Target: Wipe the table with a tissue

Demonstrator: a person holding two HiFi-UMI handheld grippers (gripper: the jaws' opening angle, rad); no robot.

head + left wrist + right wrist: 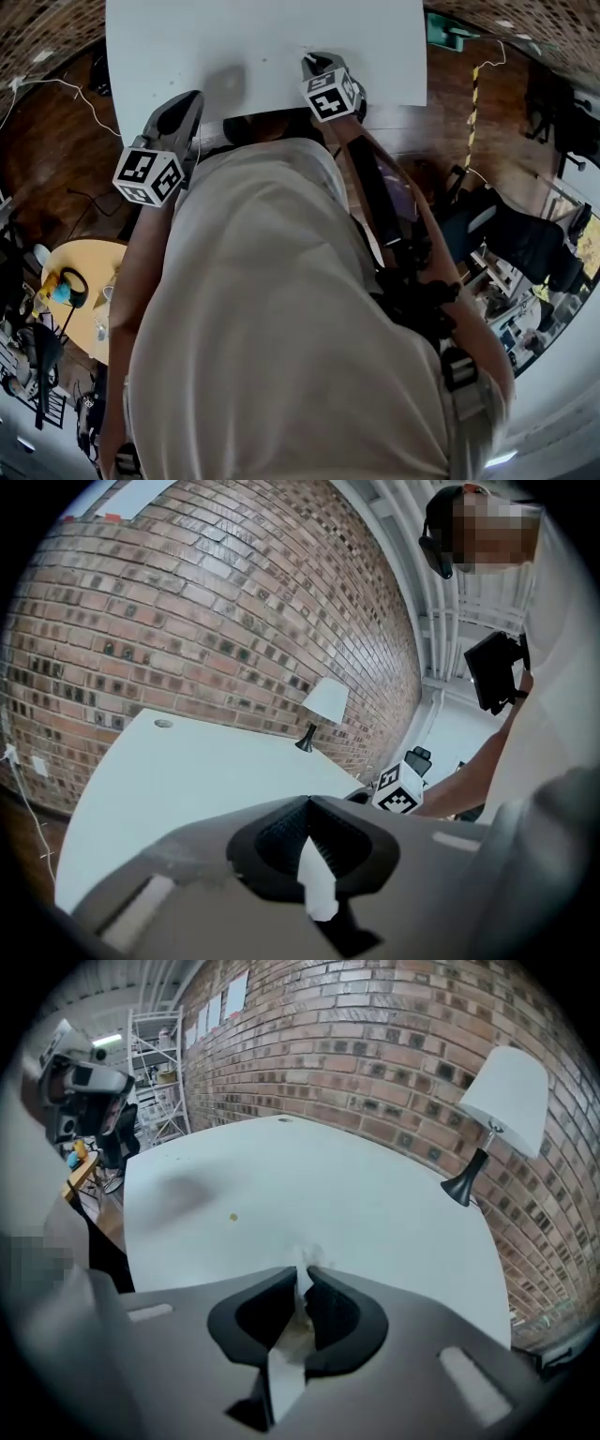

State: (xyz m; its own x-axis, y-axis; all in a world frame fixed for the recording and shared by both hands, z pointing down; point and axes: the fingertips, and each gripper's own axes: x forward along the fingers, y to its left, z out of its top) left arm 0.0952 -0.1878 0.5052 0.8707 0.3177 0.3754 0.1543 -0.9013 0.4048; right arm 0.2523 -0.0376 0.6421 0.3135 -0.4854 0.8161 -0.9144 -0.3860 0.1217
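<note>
The white table [262, 37] lies ahead of the person's torso. My right gripper [311, 62] reaches over its near edge and points steeply down. In the right gripper view its jaws [305, 1274] are shut on a crumpled white tissue [306, 1258], which pokes out past the tips and rests on the table [375, 1194]. A brownish stain shows on the tissue between the pads. My left gripper [193, 97] hovers at the table's near left edge, its jaws [309, 803] shut with nothing seen between them. The right gripper's marker cube [400, 789] shows in the left gripper view.
A small yellowish crumb [233, 1216] lies on the table left of the tissue. A white-shaded lamp [497, 1110] stands at the table's far right by the brick wall [216, 602]. A round wooden table [89, 281] is on the floor at lower left.
</note>
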